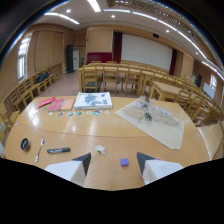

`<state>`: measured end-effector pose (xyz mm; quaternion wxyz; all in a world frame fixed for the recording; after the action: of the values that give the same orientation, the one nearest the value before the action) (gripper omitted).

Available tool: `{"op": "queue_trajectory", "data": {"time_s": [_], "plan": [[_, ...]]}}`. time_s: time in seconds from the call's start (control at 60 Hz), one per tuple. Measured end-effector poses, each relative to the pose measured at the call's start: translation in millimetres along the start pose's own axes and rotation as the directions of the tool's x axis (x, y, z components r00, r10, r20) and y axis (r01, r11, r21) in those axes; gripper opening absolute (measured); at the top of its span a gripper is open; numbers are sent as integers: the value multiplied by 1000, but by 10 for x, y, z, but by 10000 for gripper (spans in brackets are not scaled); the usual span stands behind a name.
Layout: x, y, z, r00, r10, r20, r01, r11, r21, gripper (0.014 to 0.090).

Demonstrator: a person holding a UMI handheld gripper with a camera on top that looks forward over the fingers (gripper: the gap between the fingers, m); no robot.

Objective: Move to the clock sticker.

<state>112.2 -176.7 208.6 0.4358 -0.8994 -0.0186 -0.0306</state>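
A row of several small stickers (79,113) lies across the middle of the wooden table (107,131), well beyond the fingers. They are too small to tell which one shows a clock. My gripper (114,159) hovers over the table's near edge, open, and holds nothing. A small purple block (124,162) rests on the table between the fingertips, nearer the right one. A crumpled white scrap (100,148) lies just ahead of the left fingertip (84,161).
Left of the fingers lie a black marker (58,150), a slim metal tool (39,149) and a round black object (25,144). Beyond the stickers are red booklets (56,104) and a white printed board (93,100). A large paper sheet (152,120) covers the right side. Wooden chairs (117,75) stand behind.
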Motion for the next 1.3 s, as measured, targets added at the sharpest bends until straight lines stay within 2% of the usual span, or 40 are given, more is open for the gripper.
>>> {"op": "queue_trajectory", "data": {"time_s": [0.167, 0.533, 0.7, 0.85, 1.117, 1.3], "plan": [[-159, 16, -55, 1000, -5, -21, 5, 1000, 4, 866], [-1192, -127, -90, 999, -11, -41, 13, 998, 57, 865], [-1722, -250, 69, 1000, -21, -11, 22, 998, 57, 865], [-2167, -422, 492, 999, -39, 27, 38, 998, 55, 865], [-2715, -737, 1758, 997, -39, 68, 39, 999, 8, 865], [-2884, -860, 2652, 998, 2, 66, 0, 999, -42, 866]]}}
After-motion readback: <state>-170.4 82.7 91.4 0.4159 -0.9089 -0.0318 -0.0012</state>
